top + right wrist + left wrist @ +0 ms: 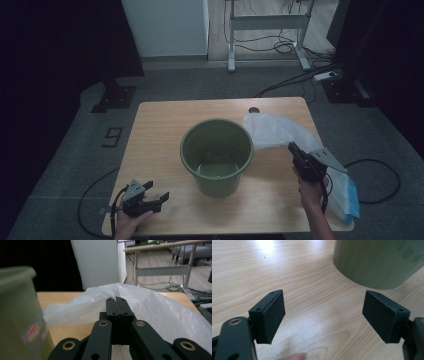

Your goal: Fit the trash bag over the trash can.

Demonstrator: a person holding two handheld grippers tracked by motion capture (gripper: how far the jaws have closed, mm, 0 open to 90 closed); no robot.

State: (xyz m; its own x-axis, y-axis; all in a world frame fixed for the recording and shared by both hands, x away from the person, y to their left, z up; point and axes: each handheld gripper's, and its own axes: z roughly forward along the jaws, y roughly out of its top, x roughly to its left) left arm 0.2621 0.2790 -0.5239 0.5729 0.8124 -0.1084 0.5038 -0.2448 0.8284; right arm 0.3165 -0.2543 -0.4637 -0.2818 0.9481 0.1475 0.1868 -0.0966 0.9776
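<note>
A green plastic bucket (217, 156) stands upright and empty in the middle of the wooden table (165, 120). A thin white plastic bag (272, 131) lies to its right, raised at one fold. My right gripper (292, 147) is shut on that fold; in the right gripper view the jaws (116, 300) meet with the bag (155, 307) pinched at their tips and the bucket wall (17, 315) close at the left. My left gripper (157, 191) rests open near the table's front left. Its pads (273, 315) stand wide apart over bare wood, with the bucket's base (377, 262) ahead.
A flat packet of white and blue bags (346, 196) lies at the table's front right corner. A small dark hole (254, 109) marks the far edge. Cables (372, 170) trail on the grey floor. A desk frame (267, 30) stands behind.
</note>
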